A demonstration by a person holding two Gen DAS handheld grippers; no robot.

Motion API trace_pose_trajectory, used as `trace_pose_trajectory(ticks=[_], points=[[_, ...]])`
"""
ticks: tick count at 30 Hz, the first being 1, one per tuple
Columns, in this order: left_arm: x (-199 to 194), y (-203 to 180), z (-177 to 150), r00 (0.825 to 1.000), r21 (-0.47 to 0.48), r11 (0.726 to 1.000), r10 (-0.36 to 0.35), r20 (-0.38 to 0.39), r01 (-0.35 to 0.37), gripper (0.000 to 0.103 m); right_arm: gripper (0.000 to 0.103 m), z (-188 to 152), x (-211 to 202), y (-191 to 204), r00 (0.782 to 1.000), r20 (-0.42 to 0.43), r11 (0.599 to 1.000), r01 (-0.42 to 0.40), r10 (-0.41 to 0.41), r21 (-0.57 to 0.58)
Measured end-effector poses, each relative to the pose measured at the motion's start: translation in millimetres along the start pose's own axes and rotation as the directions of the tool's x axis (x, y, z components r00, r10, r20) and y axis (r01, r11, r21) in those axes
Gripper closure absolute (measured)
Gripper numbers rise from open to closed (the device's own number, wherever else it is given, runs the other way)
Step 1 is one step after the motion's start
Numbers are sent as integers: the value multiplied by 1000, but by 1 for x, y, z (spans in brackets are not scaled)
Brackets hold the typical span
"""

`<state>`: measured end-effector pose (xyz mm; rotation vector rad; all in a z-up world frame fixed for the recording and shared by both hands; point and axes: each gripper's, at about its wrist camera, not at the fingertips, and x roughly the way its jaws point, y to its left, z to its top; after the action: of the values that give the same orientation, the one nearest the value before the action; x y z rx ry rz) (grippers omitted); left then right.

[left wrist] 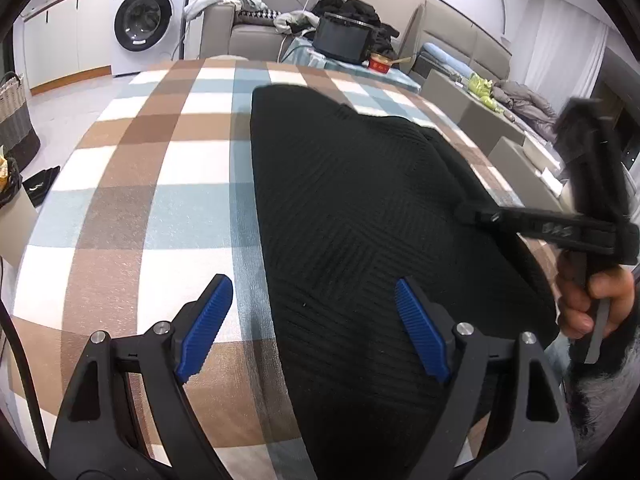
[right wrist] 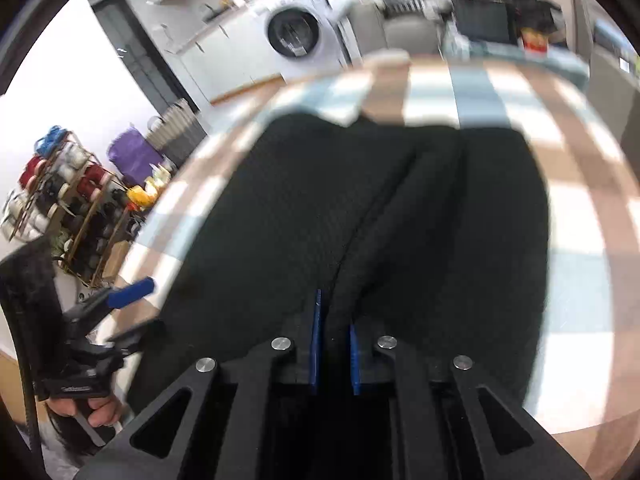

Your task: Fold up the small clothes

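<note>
A black ribbed knit garment (left wrist: 360,208) lies spread on the checked tablecloth (left wrist: 160,184). My left gripper (left wrist: 312,320) is open and empty, its blue pads over the garment's near left edge. My right gripper (right wrist: 334,344) is shut on a fold of the black garment (right wrist: 400,208), with cloth pinched between its blue pads near the garment's near edge. In the left wrist view the right gripper (left wrist: 472,214) reaches in from the right onto the garment's right side. In the right wrist view the left gripper (right wrist: 132,292) shows at the lower left, open.
The table (right wrist: 580,240) carries a brown, blue and white checked cloth. Behind it stand a washing machine (left wrist: 148,20), a sofa with clothes (left wrist: 256,16) and a side table with a dark box (left wrist: 344,40). A woven basket (left wrist: 14,112) and a rack of thread spools (right wrist: 60,200) stand at the left.
</note>
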<state>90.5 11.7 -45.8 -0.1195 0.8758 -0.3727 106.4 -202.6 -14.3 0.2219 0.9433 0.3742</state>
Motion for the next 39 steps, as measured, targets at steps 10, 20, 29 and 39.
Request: trace_pose_trajectory(ticks=[10,20,29,39], points=[[11,-4,2,1000,7,1000,-14,-28,14,21,89,-21,-15,-56,990,-39,981,138,-133,138],[22,-10,-6,998,22,999,-27,-62,29,21,85,-58,-34,-46,1000,-24,986,22,-18,168],[17,-16,-5,998,42,998,-41,-50,44,21,91,-59,-61,-36,989,55,982,127,-136,141],[19,-17,-14,997,57,997,-40,-72,44,21,81,-93,-64,-80,995,35,941,79,-96,330]])
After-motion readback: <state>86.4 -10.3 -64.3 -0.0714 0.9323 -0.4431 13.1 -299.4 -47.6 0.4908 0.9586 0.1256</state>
